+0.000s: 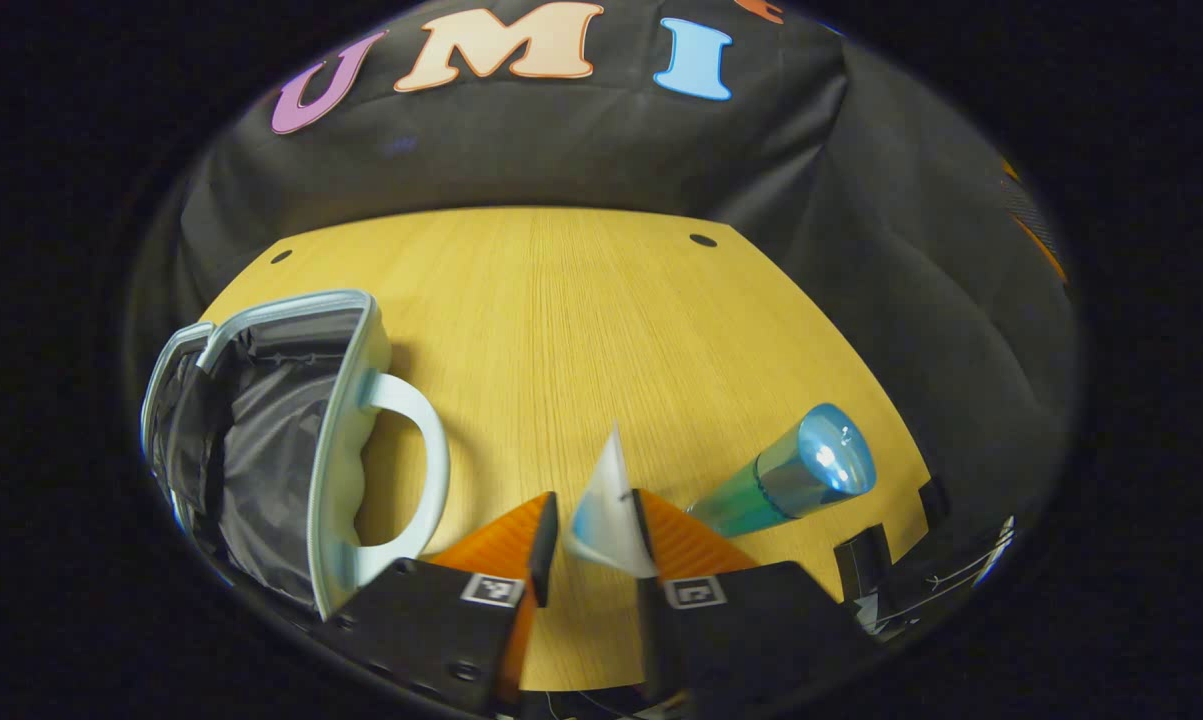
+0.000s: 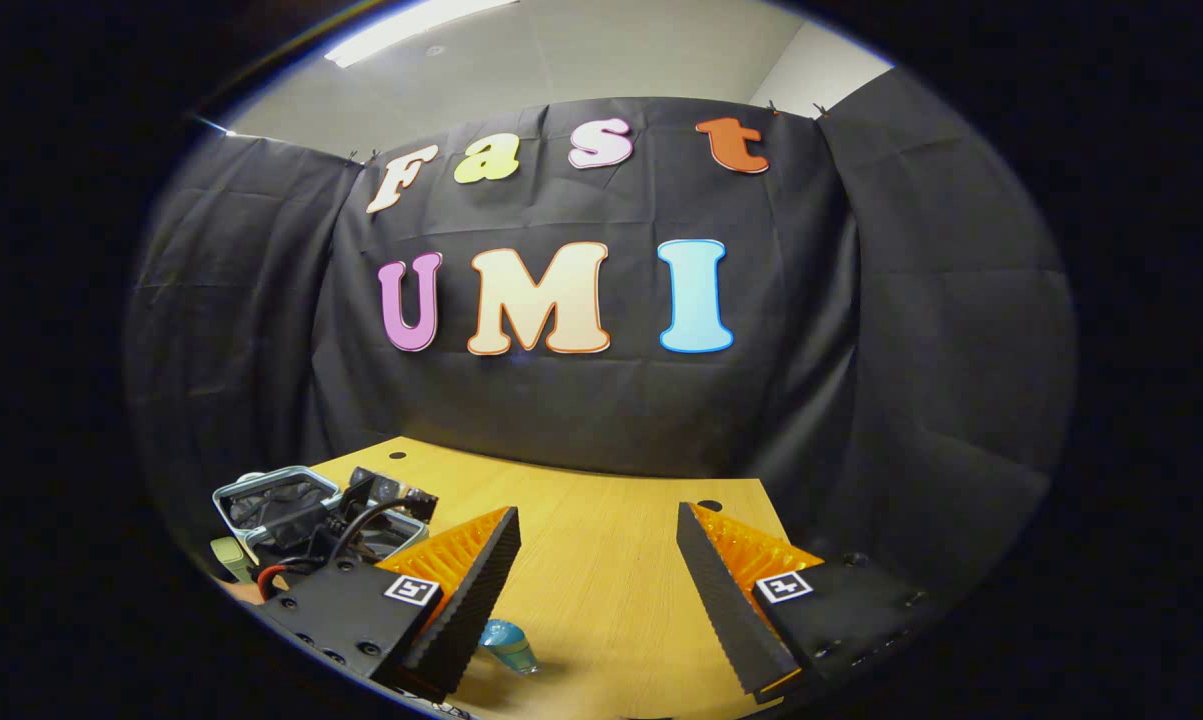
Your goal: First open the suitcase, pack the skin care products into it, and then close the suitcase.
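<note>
A pale blue suitcase point(image 1: 341, 400) lies open at the left of the wooden table point(image 1: 581, 300), showing its grey lining and white handle. My left gripper point(image 1: 593, 535) is shut on a small white and blue tube point(image 1: 609, 490), held above the table just right of the suitcase handle. A teal bottle with a blue cap point(image 1: 801, 470) lies on its side to the right. In the right gripper view my right gripper point(image 2: 596, 600) stands open over the table point(image 2: 601, 520) with nothing between its fingers. The teal bottle point(image 2: 509, 645) lies below its left finger, and the suitcase point(image 2: 271, 495) sits far left.
The black cloth wall closes off the back and right of the table. Two small round holes mark the table's far corners point(image 1: 703, 240). The other gripper's black body and cable point(image 2: 361, 510) stand in front of the suitcase in the right gripper view.
</note>
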The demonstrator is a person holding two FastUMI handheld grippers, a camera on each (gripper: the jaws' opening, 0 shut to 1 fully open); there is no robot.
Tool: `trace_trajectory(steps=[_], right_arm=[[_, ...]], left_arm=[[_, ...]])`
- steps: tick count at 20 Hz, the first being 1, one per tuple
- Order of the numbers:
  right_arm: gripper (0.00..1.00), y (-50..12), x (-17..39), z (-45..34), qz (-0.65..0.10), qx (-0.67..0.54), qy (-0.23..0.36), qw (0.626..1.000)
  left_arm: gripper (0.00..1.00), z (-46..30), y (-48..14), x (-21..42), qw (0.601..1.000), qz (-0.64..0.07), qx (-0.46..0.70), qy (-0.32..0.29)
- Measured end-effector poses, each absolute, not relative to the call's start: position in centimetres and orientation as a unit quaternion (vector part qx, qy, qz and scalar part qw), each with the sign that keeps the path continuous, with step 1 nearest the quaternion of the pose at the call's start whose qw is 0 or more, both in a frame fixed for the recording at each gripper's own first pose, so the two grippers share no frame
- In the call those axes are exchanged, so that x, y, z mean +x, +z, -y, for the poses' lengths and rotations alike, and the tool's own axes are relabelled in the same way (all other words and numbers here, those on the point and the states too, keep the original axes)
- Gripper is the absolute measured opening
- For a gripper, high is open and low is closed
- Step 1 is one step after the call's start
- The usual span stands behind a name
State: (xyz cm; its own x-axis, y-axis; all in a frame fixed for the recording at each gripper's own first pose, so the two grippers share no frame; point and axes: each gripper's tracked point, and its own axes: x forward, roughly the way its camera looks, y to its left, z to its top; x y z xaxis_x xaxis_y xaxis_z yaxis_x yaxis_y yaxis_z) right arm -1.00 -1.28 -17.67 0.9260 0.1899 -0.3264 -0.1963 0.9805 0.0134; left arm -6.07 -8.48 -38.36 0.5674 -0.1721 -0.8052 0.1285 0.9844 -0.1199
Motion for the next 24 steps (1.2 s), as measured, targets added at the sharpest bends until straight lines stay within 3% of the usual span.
trace_trajectory(steps=[1, 10, 20, 23, 24], right_arm=[[1.00, -17.8, -1.1, 0.9, -0.166, -0.011, 0.104, 0.981], [0.98, -23.4, -2.6, -2.8, -0.200, -0.031, 0.167, 0.965], [0.99, -35.7, -6.5, -5.6, -0.296, -0.062, 0.230, 0.925], [0.84, -38.8, -7.6, -6.8, -0.324, -0.063, 0.255, 0.909], [0.74, -39.0, -7.7, -6.6, -0.332, -0.064, 0.254, 0.906]], left_arm=[[0.22, 8.7, -38.4, -5.7, 0.887, -0.452, -0.026, -0.092], [0.20, 6.3, -32.6, -4.9, 0.903, -0.421, -0.022, -0.082], [0.20, 1.5, -26.5, -6.1, 0.921, -0.387, -0.038, -0.015], [0.21, -0.7, -26.4, -6.9, 0.919, -0.392, -0.041, 0.011], [0.20, -1.5, -26.6, -7.4, 0.917, -0.398, -0.039, 0.021]])
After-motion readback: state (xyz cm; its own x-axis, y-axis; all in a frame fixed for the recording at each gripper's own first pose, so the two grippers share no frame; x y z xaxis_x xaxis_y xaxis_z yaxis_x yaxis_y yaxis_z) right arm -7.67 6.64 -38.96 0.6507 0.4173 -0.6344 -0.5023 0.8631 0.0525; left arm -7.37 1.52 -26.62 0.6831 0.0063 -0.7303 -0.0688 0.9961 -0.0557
